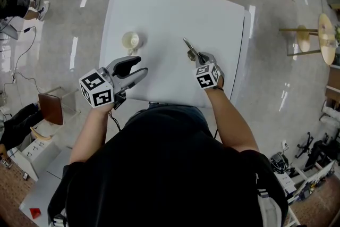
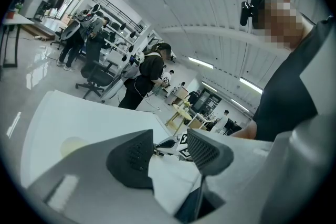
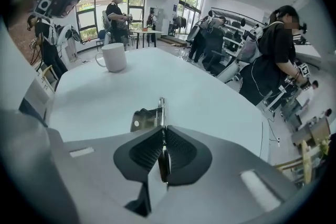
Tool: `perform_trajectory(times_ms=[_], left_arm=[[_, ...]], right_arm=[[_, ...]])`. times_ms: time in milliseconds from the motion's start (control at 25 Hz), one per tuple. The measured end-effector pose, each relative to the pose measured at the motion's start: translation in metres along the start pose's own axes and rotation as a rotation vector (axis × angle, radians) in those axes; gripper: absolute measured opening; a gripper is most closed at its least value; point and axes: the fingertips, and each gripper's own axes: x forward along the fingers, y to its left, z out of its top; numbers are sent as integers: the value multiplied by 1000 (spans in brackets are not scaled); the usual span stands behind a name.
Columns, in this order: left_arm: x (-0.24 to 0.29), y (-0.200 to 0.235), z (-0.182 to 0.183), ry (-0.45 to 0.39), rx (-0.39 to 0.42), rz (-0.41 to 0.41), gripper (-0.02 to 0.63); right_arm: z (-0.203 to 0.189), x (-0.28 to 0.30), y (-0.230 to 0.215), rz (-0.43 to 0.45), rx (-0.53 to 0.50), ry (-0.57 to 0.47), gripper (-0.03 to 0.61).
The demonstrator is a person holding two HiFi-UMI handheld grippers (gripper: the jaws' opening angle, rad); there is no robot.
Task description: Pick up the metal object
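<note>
From up top I see my left gripper point(image 1: 142, 65) at the near-left edge of the table point(image 1: 175, 13), jaws apart with nothing between them. A cup point(image 1: 130, 40) stands just beyond it, clear of the jaws. My right gripper point(image 1: 197, 57) sits over the table's near-right part, closed on the metal object point(image 1: 189, 46) (a thin piece that juts out ahead of the jaws, pointing away and leftward). I cannot tell whether it touches the table.

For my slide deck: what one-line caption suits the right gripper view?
Right hand-held gripper shut on a metal tool over the white table, mug beyond.
</note>
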Motion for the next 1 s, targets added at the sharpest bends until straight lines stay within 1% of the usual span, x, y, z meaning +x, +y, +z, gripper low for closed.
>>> perform_trajectory(times_ms=[240,400,720,1000], left_arm=[[0,1,0,2,-1,-2,198],[1,-1,1,7,3,-2,198],[1,-3,0,9,13,0,198],[-2,-7,0,-5,24,-11,198]], right_arm=[[2,-2,-3,3,31,-10,38],[3,-4,-1,2,27,-26,37],[-1,-6,2,12,21,-23,37],[-1,-15,2,-2,33,-31,37]])
